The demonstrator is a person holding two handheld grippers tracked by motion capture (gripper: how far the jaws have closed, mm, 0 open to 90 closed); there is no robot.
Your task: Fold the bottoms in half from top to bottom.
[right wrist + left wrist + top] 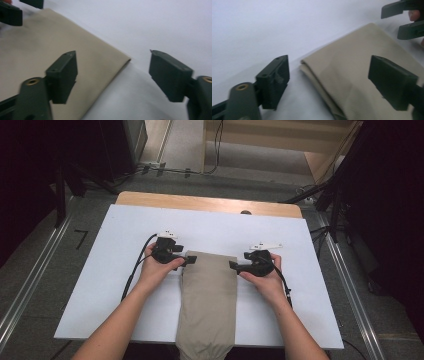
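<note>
The step in hand looks like taking the far corners of the folded cloth (207,295), one per claw, so both should slide in level with the desk (125,225) until each corner sits fully between the pads, then close together; a grip on the top layer alone would likely let the fold fall apart, so the lower pad ought to go under the whole stack. The left claw (191,260) stands fairly wide with nothing gripped: in the left gripper view the cloth's left far corner (304,62) lies in the gap between its pads, touching neither. The right claw (233,265) is likewise open and empty; in the right gripper view the right far corner (126,60) lies between its pads, again clear of both. The cloth lies flat in the middle of the white desk, running from the claws to the near edge and hanging over it.
</note>
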